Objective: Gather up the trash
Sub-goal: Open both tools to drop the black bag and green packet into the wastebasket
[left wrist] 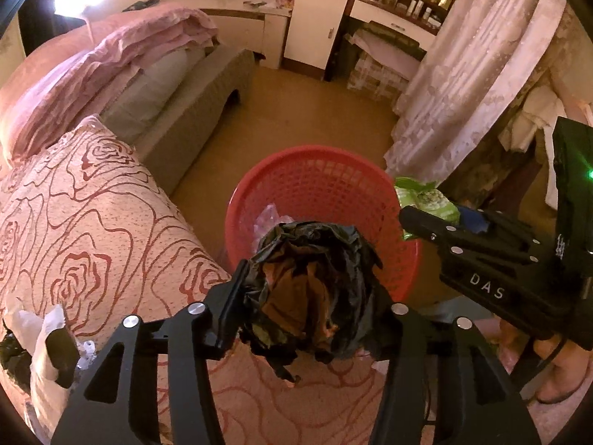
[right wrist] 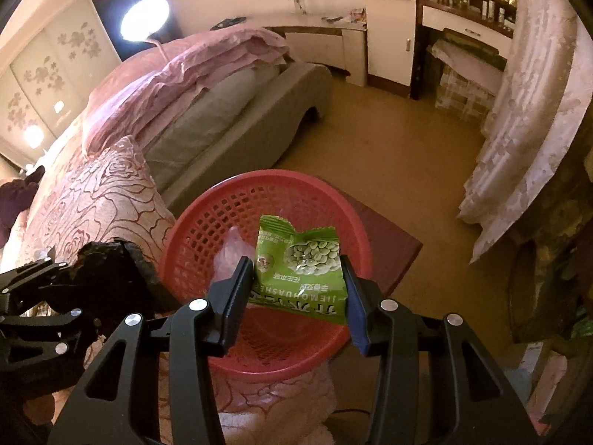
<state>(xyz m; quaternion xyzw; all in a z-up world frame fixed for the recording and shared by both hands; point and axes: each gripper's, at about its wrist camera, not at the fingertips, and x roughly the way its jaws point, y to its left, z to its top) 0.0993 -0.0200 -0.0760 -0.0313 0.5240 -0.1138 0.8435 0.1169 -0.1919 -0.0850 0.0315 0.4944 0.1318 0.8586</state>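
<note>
A red mesh basket [left wrist: 315,155] stands on the floor beside the bed, with a clear plastic scrap [right wrist: 229,256] inside. My left gripper [left wrist: 309,296] is shut on a crumpled black plastic bag [left wrist: 318,256], held above the basket's near rim. The bag hides the right fingertip. In the right wrist view my right gripper [right wrist: 296,285] is shut on a green snack packet [right wrist: 304,259] printed with beans, held over the basket [right wrist: 259,180]. The right gripper [left wrist: 426,222] with the packet [left wrist: 426,196] shows at the basket's right rim. The left gripper [right wrist: 92,278] shows at the left edge.
A bed with a rose-patterned cover [left wrist: 92,222] lies to the left, with white paper and dark scraps [left wrist: 40,341] at its near edge. A lace curtain [left wrist: 463,92] hangs on the right. A dark red mat [right wrist: 393,244] lies under the basket. A person's foot [left wrist: 563,378] shows at lower right.
</note>
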